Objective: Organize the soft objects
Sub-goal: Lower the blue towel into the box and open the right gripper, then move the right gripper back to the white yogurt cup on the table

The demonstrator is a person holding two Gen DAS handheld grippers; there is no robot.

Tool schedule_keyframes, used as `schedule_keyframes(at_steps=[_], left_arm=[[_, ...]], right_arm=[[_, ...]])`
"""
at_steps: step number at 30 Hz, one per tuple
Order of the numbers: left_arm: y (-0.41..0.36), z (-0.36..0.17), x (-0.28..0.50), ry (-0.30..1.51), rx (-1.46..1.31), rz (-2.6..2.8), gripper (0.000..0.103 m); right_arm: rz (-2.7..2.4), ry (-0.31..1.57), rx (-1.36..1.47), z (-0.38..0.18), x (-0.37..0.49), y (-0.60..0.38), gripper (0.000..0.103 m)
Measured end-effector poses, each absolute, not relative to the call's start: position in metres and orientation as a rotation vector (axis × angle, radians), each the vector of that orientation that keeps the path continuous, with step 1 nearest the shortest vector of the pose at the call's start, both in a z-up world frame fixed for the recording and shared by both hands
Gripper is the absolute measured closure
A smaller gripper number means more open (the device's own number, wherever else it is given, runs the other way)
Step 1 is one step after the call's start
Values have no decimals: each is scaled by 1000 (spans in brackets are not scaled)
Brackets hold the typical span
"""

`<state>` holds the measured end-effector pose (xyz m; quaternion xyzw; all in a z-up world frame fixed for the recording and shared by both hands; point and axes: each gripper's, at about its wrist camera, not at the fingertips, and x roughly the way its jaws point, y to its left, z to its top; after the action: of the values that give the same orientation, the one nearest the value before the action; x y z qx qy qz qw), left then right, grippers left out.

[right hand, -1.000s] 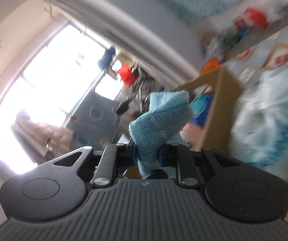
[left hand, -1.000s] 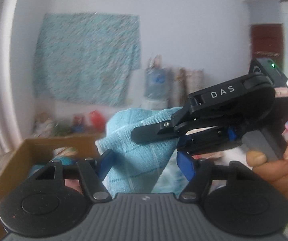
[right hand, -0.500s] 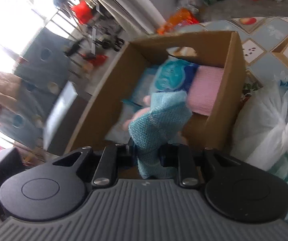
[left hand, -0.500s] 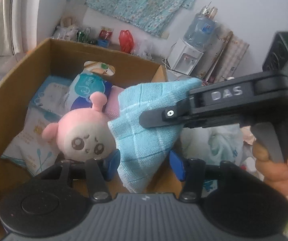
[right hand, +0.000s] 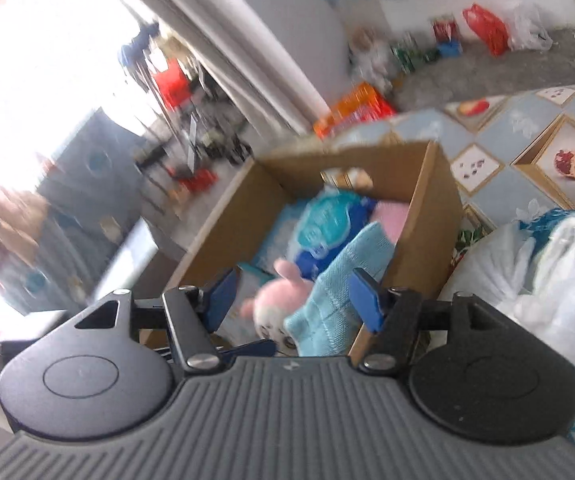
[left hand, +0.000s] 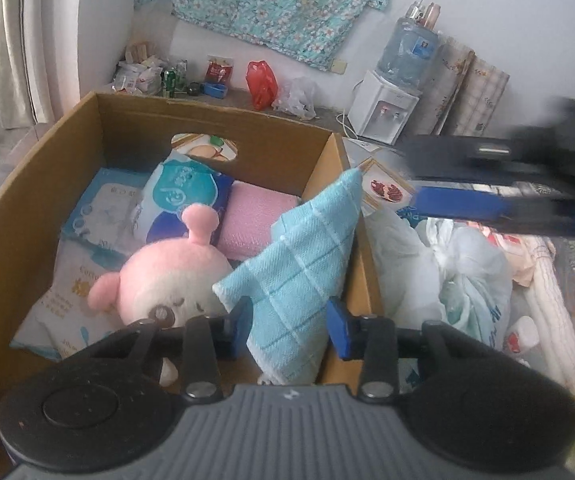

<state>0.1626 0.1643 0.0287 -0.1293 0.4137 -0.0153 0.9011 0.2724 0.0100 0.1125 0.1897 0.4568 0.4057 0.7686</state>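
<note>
In the left wrist view, my left gripper point(left hand: 289, 326) has the light blue cloth point(left hand: 293, 276) between its blue pads. The jaws have just been closing. The left pad touches the cloth's edge, but a small gap shows at the right pad, so I judge the cloth is not yet pinched; it stands up between them, over the right wall of the cardboard box point(left hand: 27, 216). Half a second ago the right gripper point(left hand: 499, 188) was clamped on the top of this cloth; now it is apart, blurred, up and to the right of my jaws. Beyond the left pad lies the pink plush toy point(left hand: 167, 276), inside the box.

In the right wrist view, my right gripper point(right hand: 293, 298) has just been opening, and its pads stand wide with nothing pressed between them. The blue cloth point(right hand: 343, 296) lies ahead of them, nearer the right pad, beside the plush toy point(right hand: 283, 292) in the box point(right hand: 427, 208). So the handover to the left side seems nearly done.
</note>
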Motion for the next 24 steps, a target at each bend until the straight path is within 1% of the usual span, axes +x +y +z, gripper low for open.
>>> schedule_keyframes(at_steps=[4, 8, 10, 14, 20, 22, 24], left_arm=[[164, 34, 180, 864, -240, -1, 64], [182, 32, 206, 900, -439, -19, 64], [184, 28, 218, 921, -480, -3, 64], [170, 16, 234, 983, -391, 37, 64], [166, -2, 245, 1074, -396, 63, 64], [164, -9, 251, 1121, -380, 76, 62], [166, -15, 256, 1152, -383, 87, 62]], right_arm=[[896, 926, 516, 115, 253, -42, 39], [871, 913, 590, 100, 239, -84, 38], [854, 916, 630, 91, 236, -102, 37], [824, 914, 682, 80, 235, -131, 36], [804, 912, 725, 63, 235, -153, 35], [799, 920, 736, 58, 236, -156, 35], [799, 926, 744, 56, 235, -156, 35]])
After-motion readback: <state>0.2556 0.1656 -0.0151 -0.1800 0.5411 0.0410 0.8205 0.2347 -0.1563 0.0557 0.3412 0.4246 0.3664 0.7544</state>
